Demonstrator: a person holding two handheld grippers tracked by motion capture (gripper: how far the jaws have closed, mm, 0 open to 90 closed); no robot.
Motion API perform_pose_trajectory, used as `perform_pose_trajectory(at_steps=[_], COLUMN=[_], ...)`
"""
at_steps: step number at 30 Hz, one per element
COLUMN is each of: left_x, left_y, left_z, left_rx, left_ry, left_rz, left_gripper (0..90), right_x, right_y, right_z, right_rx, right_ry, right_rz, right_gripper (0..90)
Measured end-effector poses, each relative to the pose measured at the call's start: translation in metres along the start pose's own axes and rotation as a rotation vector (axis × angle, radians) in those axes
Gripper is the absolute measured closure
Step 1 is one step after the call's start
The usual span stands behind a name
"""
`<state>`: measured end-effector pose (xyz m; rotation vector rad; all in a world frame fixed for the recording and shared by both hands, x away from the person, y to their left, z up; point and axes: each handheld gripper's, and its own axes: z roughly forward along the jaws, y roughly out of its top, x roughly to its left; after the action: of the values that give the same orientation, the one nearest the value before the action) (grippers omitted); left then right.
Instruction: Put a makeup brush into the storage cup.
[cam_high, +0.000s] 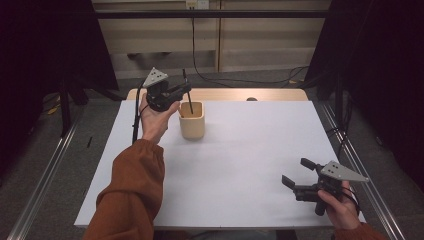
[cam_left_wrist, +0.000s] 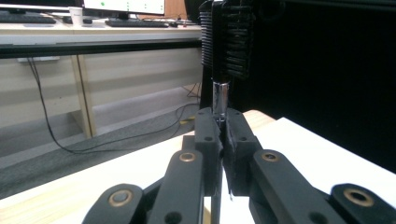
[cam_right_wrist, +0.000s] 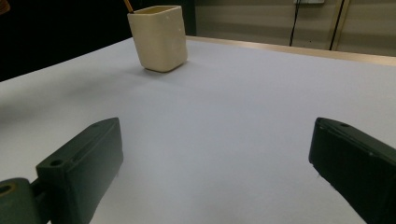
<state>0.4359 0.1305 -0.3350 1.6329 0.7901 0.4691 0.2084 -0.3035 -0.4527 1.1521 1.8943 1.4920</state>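
A cream square cup (cam_high: 192, 122) stands on the white table (cam_high: 240, 150), left of the middle toward the far edge. A black pen (cam_high: 188, 92) stands nearly upright with its lower end inside the cup. My left gripper (cam_high: 186, 90) is raised beside the cup's left rim and is shut on the pen's shaft. In the left gripper view its jaws pinch the pen (cam_left_wrist: 220, 95) just under the black ribbed grip, gripper (cam_left_wrist: 219, 123). My right gripper (cam_high: 296, 171) rests open near the front right corner, with nothing between its jaws (cam_right_wrist: 215, 140). The cup (cam_right_wrist: 159, 37) lies far ahead of it.
A thin brown stick (cam_right_wrist: 127, 4) pokes out of the cup. A wooden strip (cam_high: 225, 94) borders the table's far edge. Beyond it are grey floor, cables (cam_high: 210, 77) and black curtains on both sides. Metal rails (cam_high: 45, 180) run along the table's flanks.
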Motion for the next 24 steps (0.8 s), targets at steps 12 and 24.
perform_pose_trajectory(at_steps=[12, 24], left_x=[0.001, 0.004], left_y=[-0.01, -0.026], left_z=[0.012, 0.013], left_rx=[0.038, 0.064], left_ry=[0.0, 0.017], left_rz=[0.011, 0.003], left_gripper=[85.7, 85.7], right_x=[0.0, 0.001], right_y=[0.0, 0.0], right_z=[0.0, 0.001], right_rx=[0.003, 0.006], right_ry=[0.007, 0.015], right_rz=[0.004, 0.004], right_gripper=[2.3, 2.3])
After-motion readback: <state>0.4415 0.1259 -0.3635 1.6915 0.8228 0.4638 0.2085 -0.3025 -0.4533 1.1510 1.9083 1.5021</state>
